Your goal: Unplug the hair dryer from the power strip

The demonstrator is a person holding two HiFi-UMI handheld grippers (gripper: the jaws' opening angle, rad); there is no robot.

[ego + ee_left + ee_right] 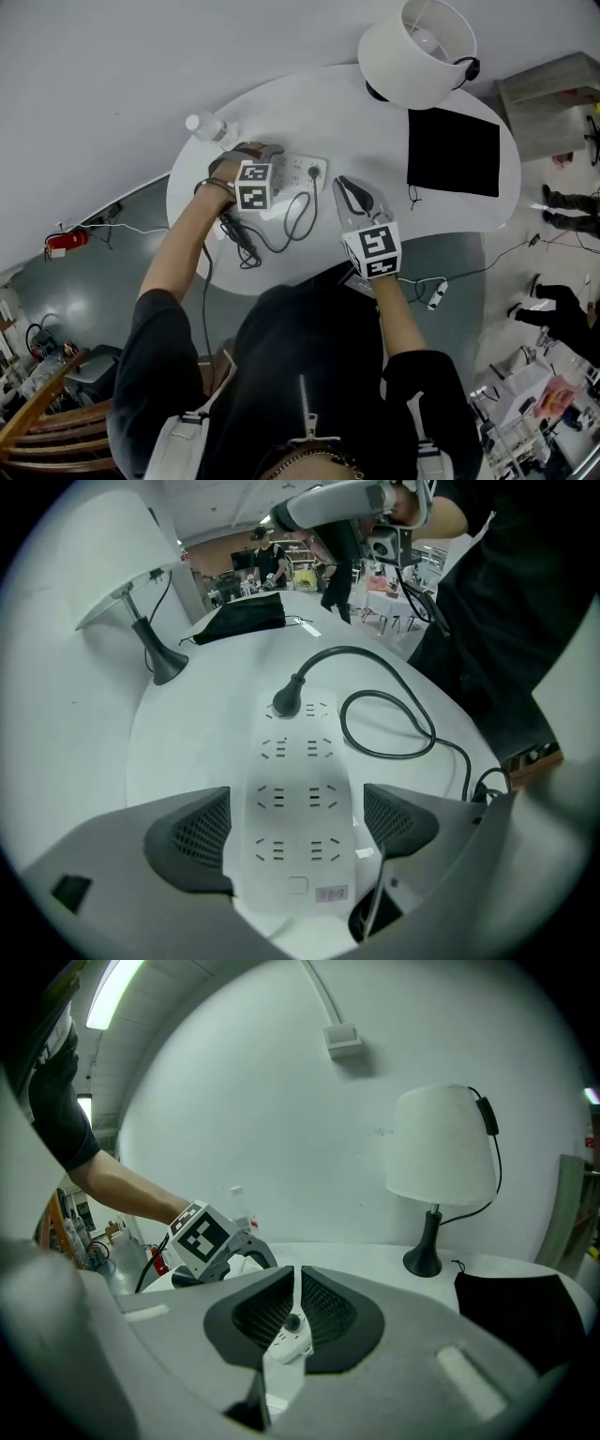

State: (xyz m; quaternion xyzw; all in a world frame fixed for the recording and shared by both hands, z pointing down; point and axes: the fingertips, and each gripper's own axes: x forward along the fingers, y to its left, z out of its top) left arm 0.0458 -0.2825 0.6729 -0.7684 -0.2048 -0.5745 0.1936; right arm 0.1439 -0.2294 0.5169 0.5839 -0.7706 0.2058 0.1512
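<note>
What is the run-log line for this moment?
left gripper: open, astride power strip end | right gripper: shut, empty, over table | plug: still seated in power strip

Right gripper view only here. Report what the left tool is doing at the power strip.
Observer: The left tool stands wide open, astride the near end of the power strip, with its pads not pressing it.
Operator: Locate the plug.
Observer: The black plug sits in a socket at the strip's far end. The nearer sockets are empty.
Operator: Describe the cord.
Observer: The cord loops loosely on the table beside the strip.
</note>
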